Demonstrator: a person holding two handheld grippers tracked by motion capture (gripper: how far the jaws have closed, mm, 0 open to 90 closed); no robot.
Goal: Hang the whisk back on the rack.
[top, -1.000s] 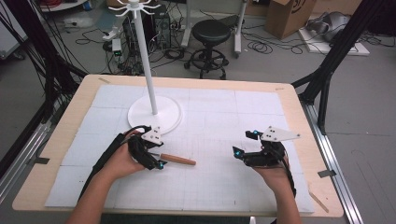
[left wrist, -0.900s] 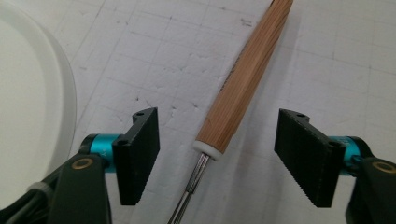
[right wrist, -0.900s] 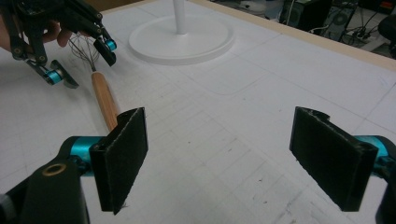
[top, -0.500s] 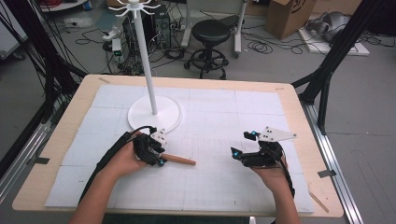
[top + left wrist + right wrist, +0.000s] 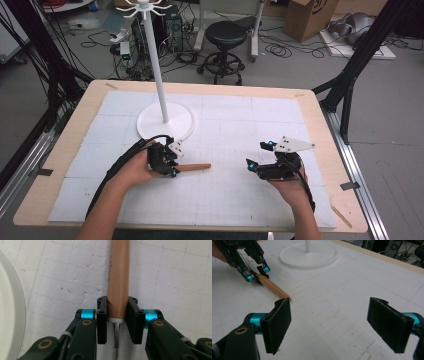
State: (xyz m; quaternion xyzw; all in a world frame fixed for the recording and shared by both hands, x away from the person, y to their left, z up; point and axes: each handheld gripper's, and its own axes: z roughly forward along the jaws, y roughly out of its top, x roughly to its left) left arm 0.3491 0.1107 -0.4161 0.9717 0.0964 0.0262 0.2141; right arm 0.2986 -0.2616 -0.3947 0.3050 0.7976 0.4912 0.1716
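Now the left tool (image 5: 117,315) clamps the wooden handle (image 5: 118,277) at its ferrule end.

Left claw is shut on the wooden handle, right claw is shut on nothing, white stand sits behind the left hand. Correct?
One thing is off: the right claw is open, its jaws set wide apart with nothing between them, as the right gripper view shows. The rest holds: the left claw is shut on the wooden handle, and the white stand sits behind the left hand.
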